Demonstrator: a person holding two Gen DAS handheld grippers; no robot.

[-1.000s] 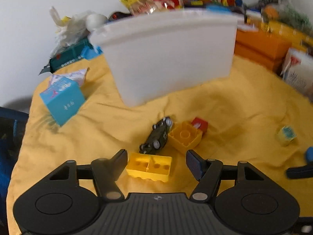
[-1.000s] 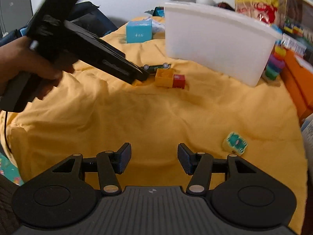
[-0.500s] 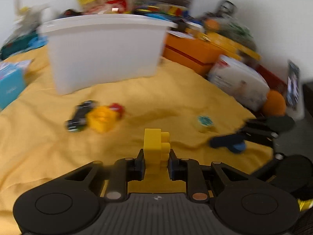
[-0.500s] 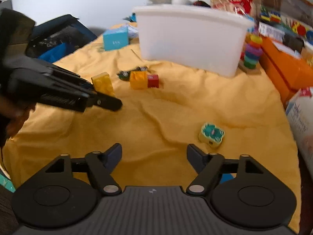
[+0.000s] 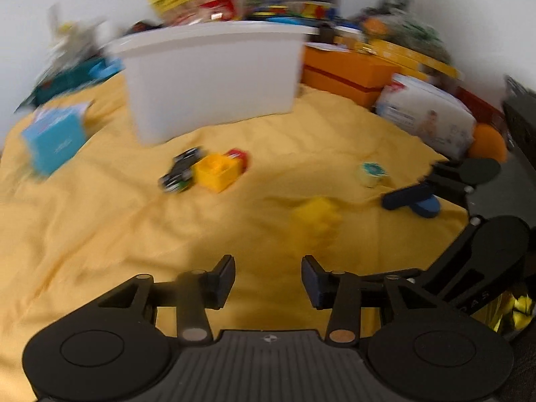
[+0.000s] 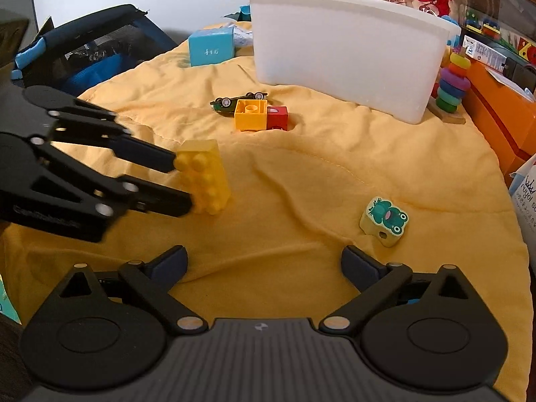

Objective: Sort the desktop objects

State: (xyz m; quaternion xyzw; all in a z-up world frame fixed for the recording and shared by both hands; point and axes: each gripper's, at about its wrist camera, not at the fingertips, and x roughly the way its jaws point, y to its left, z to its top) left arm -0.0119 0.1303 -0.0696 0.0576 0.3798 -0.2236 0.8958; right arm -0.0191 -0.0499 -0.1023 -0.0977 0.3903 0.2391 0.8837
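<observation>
1. The yellow studded brick [image 6: 204, 177], clamped upright half a second ago, now lies free on the yellow cloth [image 6: 301, 174], just past the left gripper [image 6: 182, 182], whose jaws have just been opening and hold nothing.
2. Behind it, toy car [image 6: 234, 100], yellow block [image 6: 250, 114] and red block [image 6: 277, 118] sit before the white bin [image 6: 348, 50].
3. The right gripper [image 6: 264, 264] has just been opening to full width, empty, with the frog block [image 6: 384, 221] ahead.

The left gripper [image 6: 182, 184] is tipped down, its jaws just opened and held part open. The right gripper [image 6: 264, 264] is tipped down and opened wide.
</observation>
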